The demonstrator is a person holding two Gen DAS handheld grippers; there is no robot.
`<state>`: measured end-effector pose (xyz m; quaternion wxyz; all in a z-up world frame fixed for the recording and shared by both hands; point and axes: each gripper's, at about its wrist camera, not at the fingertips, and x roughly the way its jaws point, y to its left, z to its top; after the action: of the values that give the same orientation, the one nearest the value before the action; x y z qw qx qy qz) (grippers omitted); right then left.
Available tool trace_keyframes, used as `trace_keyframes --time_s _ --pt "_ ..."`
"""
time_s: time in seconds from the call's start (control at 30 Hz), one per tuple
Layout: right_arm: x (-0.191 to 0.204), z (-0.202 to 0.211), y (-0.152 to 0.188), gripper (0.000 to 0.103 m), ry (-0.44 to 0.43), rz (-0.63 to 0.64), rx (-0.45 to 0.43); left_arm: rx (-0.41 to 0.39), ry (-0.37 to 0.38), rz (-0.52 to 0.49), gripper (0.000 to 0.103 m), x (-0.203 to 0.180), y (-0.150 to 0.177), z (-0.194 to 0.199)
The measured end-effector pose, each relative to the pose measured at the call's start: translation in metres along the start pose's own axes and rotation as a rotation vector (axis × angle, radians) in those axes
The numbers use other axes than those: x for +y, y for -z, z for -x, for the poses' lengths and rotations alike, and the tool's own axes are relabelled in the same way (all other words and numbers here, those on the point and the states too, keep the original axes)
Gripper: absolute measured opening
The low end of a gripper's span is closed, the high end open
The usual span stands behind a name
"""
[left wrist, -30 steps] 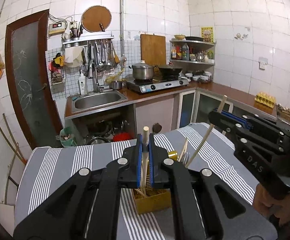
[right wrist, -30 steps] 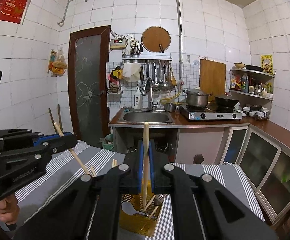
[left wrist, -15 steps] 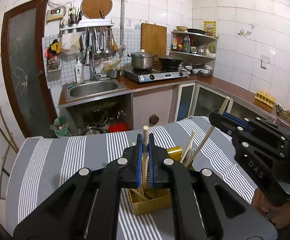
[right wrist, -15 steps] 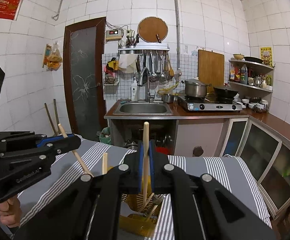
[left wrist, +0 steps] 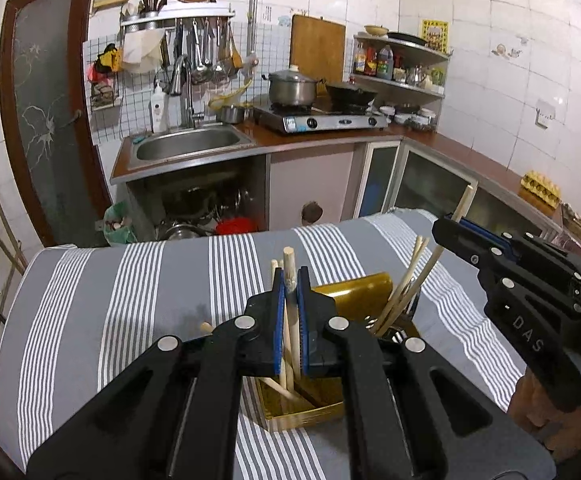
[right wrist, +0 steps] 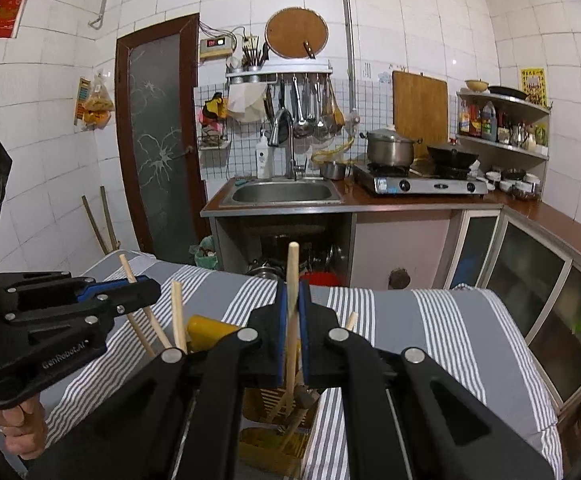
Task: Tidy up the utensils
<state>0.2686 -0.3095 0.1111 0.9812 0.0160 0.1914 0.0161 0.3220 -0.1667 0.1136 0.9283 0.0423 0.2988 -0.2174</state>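
Both chopsticks pinched, poised over the yellow caddy — insertion step in hand.

My left hand-held gripper [left wrist: 291, 280] is closed narrow on a pale wooden chopstick [left wrist: 289, 264], held near upright with its lower end already down in the near compartment of the yellow plastic utensil caddy [left wrist: 302, 414] on the grey, white-striped cloth surface [left wrist: 130, 300]. My right hand-held gripper [right wrist: 292, 296] clamps a second pale wooden chopstick [right wrist: 292, 264] the same way, its tip reaching into the slatted yellow compartment below. More loose chopsticks [left wrist: 404, 292] lean in the far compartment. I judge this the drop-in stage: next I need to lower each stick until it bottoms out, then ease the jaws apart and lift straight up so neither stick tips out or snags its neighbours.
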Motion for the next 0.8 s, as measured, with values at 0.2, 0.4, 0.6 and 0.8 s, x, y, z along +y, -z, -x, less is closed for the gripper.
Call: trace_keyframes --time_s 0.2,0.4,0.6,0.8 --pt "-0.006 -0.021 0.012 0.007 0.015 -0.019 0.035 0.021 -0.028 0.003 0.009 0.001 0.011 -0.032" --pt "-0.016 -0.001 0.015 0.051 0.034 -0.063 -0.02 -0.033 -0.046 0.022 0.058 0.004 0.018 -0.016" --pt "-0.021 0.037 0.016 0.053 0.039 -0.065 -0.057 -0.118 -0.06 0.011 0.07 0.0 0.019 0.029" --pt "-0.019 0.108 0.04 0.082 0.081 -0.069 -0.146 -0.262 -0.119 -0.018 0.097 -0.002 0.057 0.102"
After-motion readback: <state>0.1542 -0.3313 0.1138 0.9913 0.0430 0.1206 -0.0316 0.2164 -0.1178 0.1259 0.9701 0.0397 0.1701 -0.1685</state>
